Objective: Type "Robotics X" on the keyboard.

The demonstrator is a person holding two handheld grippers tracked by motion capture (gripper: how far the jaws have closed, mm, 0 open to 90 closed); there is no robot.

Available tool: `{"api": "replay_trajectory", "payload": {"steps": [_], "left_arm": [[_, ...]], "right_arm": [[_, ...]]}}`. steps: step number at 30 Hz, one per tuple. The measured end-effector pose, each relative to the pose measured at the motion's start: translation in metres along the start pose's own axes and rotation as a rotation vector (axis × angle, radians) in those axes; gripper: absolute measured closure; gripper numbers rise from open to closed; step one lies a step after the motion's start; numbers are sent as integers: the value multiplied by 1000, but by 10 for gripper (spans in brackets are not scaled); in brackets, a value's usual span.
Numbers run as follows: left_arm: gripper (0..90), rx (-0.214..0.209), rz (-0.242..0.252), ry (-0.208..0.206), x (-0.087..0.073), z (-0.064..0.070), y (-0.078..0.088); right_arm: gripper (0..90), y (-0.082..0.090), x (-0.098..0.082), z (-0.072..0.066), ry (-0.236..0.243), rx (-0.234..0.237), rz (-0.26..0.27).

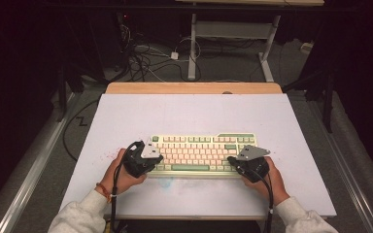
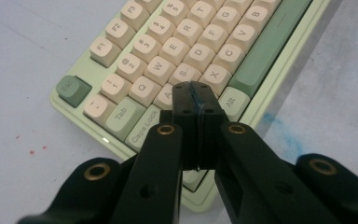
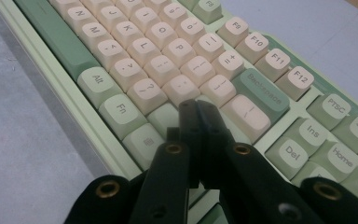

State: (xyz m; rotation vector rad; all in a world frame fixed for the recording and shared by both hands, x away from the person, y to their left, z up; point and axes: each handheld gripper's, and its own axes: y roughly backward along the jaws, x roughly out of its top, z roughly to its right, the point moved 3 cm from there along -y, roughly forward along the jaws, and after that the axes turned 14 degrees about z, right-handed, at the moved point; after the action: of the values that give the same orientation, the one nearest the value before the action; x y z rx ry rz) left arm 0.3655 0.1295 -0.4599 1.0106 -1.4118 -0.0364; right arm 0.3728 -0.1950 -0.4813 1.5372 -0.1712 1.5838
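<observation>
From the high view, the keyboard (image 1: pixel 201 154) lies on the white table (image 1: pixel 184 114), near its front edge, between the left gripper (image 1: pixel 148 158) and the right gripper (image 1: pixel 237 161). In the left gripper view, the jaws are pressed together, empty, over the A key (image 2: pixel 166 96). In the right gripper view, the jaws are also closed together, over the keys beside the Backspace key (image 3: pixel 264 94).

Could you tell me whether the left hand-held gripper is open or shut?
Shut: the left hand-held gripper has its black jaws pressed together, empty, over the pale green keyboard.
</observation>
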Motion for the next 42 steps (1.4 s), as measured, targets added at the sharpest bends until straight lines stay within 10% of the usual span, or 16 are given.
{"api": "replay_trajectory", "payload": {"steps": [42], "left_arm": [[870, -70, -42, -35, 19, 9, -38]], "right_arm": [[900, 0, 0, -1, -1, -5, -2]]}}
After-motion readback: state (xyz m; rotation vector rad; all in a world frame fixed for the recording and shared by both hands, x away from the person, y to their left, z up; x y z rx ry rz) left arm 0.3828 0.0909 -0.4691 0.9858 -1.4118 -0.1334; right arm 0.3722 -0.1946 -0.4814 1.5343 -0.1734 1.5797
